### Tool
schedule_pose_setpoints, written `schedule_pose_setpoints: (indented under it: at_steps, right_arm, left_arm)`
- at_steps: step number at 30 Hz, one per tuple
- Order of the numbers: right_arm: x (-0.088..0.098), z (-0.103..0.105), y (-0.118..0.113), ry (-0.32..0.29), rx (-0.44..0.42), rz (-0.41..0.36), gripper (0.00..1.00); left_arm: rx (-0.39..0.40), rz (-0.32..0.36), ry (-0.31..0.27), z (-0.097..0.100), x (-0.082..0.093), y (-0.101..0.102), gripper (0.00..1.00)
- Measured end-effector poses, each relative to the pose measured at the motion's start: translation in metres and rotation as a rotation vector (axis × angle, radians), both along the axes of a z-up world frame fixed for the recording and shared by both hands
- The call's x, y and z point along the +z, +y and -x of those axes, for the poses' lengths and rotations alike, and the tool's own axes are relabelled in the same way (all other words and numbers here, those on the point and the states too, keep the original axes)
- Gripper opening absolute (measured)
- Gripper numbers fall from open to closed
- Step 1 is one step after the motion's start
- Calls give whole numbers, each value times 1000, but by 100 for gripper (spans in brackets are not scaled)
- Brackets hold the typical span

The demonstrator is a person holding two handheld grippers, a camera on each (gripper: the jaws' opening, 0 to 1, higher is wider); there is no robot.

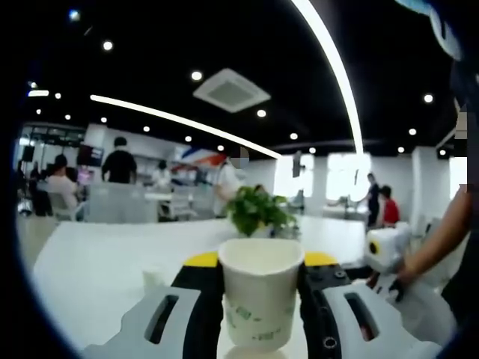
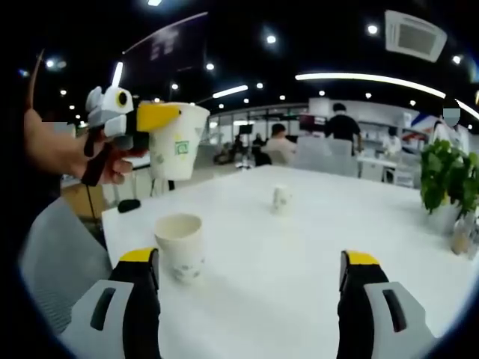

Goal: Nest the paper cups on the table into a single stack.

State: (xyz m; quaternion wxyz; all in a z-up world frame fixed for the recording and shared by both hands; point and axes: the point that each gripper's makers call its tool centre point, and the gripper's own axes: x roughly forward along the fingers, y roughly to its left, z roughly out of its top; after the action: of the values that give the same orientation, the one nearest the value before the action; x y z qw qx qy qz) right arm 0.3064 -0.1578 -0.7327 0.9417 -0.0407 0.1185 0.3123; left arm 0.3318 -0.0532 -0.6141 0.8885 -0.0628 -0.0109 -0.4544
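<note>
Open-plan office, white table, seated people at desks, ceiling air vent, strip lights

Both views look low across the shared white table.

A potted plant stands on the white table; people sit beyond.

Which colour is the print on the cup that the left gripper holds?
Green print on the white cup; the left gripper view shows it best.
</note>
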Motion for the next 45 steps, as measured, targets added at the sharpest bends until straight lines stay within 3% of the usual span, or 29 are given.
schedule_pose_setpoints:
  at_steps: [9, 18, 19, 22, 24, 26, 31, 34, 39, 45]
  right_arm:
    - [0, 0, 0, 0, -2, -1, 99]
    - [-1, 1, 0, 5, -2, -1, 99]
    - [-1, 0, 0, 5, -2, -2, 99]
    - [-2, 0, -1, 8, -3, -3, 99]
    - [-2, 0, 0, 9, -2, -3, 99]
    - [-2, 0, 0, 12, -1, -4, 98]
    - [-4, 0, 1, 18, 8, -1, 98]
    - [-5, 1, 2, 21, 15, 3, 98]
    - [-4, 1, 2, 23, 15, -3, 98]
    - [2, -3, -3, 11, -10, -17, 99]
  left_arm:
    - [23, -35, 16, 1, -34, 1, 37]
    - [1, -97, 110, 5, -89, -1, 37]
    - [-1, -115, 142, 6, -101, 0, 37]
    - [-8, -136, 152, 11, -116, 0, 36]
    - [-27, -226, 148, 18, -134, 0, 37]
    - [-36, -238, 85, 23, -133, -2, 38]
    - [-34, -245, 101, 21, -130, -5, 42]
    - [-11, -223, 145, 18, -130, -1, 53]
    - [50, -173, 171, 12, -117, 13, 86]
    - [95, -165, 168, 11, -94, 46, 93]
